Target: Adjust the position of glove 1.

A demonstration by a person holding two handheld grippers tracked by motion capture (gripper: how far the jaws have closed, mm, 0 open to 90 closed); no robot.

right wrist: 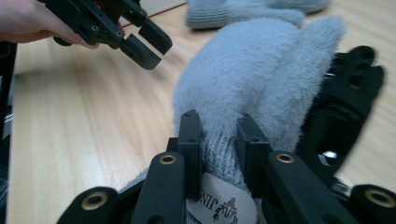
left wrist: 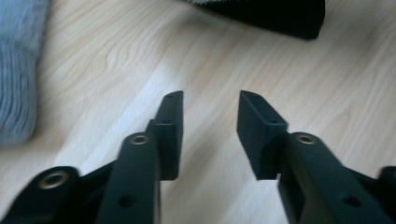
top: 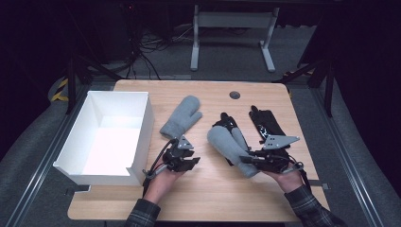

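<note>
Grey mitten [right wrist: 261, 70] pinched at its knit cuff by right gripper [right wrist: 219, 135], lying partly over a black glove [top: 227, 124]. Left of that mitten: white box [top: 142, 123], then second grey mitten [top: 182, 116], then left gripper [left wrist: 210, 112], jaws apart, nothing between.

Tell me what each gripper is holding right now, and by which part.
The right gripper pinches a grey mitten by its knitted cuff. The left gripper holds nothing; its jaws are open over bare table.
</note>
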